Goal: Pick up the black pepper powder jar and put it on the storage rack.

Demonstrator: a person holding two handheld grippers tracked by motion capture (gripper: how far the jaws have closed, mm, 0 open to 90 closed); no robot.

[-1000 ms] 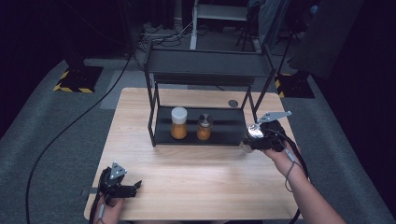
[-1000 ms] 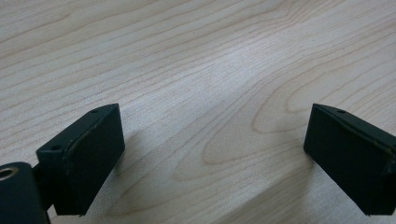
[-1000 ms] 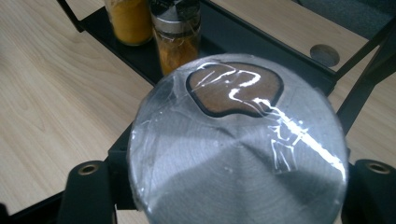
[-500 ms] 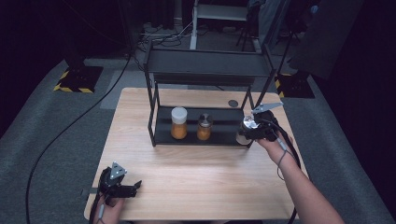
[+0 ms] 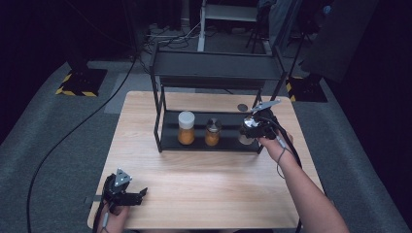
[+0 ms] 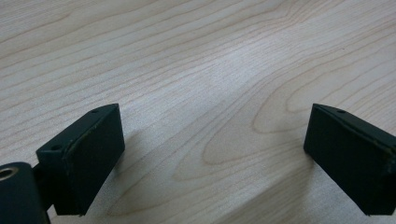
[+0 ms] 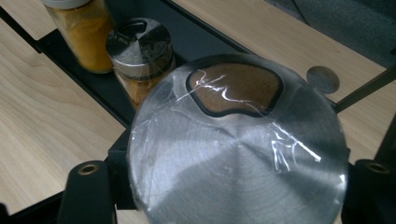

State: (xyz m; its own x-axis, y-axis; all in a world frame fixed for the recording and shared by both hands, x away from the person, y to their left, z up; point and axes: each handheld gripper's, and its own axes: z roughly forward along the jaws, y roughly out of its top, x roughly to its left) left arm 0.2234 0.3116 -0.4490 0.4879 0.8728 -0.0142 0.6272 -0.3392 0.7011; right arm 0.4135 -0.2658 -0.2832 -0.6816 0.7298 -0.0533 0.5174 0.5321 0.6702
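The right gripper (image 5: 248,130), gripping a foil-capped jar (image 7: 238,144) at the rack's (image 5: 170,138) right end, is risking clipping its frame; the left gripper (image 6: 212,154) is idling wide open near the tabletop's (image 5: 218,179) front-left corner

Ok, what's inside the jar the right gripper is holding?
Through the lid window of the silver-lidded jar, brown powder shows under clear film. The lid hides the rest, so how full it is cannot be seen. The right gripper holds it at the rack's lower shelf.

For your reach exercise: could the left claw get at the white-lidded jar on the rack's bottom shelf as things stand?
Probably yes. The left claw is open and empty, with bare table between it and the white-lidded jar, which stands at the rack's open front.
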